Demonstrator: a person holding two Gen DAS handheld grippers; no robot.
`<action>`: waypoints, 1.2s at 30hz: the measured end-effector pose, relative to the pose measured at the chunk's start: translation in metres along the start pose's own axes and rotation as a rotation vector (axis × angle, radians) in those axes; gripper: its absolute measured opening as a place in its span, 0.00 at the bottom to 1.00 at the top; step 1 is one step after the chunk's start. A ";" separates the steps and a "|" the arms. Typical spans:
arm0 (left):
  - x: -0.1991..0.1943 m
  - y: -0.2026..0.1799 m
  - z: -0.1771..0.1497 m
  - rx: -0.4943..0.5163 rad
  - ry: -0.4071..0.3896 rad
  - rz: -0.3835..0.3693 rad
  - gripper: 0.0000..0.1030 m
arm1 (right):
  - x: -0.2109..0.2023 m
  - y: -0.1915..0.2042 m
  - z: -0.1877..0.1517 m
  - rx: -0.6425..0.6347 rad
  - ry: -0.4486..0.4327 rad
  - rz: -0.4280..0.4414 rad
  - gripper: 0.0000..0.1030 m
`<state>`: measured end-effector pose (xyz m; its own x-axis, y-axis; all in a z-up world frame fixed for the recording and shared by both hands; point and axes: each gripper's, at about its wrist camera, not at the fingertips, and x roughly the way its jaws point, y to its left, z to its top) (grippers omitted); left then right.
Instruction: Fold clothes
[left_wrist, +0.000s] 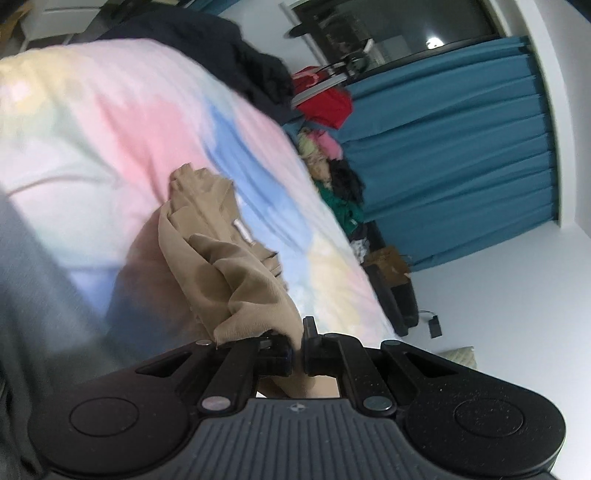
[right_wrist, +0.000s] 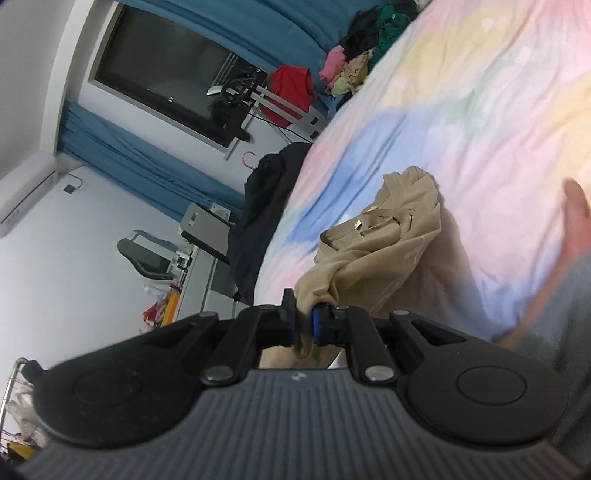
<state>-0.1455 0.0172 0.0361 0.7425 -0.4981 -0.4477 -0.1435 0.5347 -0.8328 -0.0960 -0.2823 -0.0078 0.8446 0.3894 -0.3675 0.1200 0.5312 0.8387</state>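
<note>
Currently both grippers, left (left_wrist: 297, 354) and right (right_wrist: 303, 326), have jaws pinched tight on bunched edges of the tan garment (left_wrist: 221, 258), which trails crumpled onto the bed (left_wrist: 129, 122). Light, limp twill (likely slips little); better held at a seam or waistband than mid-cloth.

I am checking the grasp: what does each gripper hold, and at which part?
Both hold the tan garment: the left gripper and the right gripper each pinch a bunched edge of it.
</note>
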 end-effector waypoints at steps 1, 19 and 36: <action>0.004 0.002 0.003 -0.002 0.002 0.005 0.05 | 0.003 -0.003 0.001 0.017 0.006 -0.001 0.11; 0.215 -0.014 0.131 0.143 -0.015 0.194 0.07 | 0.196 -0.025 0.108 0.114 0.012 -0.112 0.11; 0.322 0.045 0.153 0.330 0.109 0.245 0.11 | 0.288 -0.100 0.125 0.130 0.131 -0.156 0.12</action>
<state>0.1873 -0.0143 -0.0954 0.6366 -0.3886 -0.6661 -0.0767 0.8275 -0.5561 0.2004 -0.3173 -0.1478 0.7368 0.4087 -0.5385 0.3174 0.4942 0.8093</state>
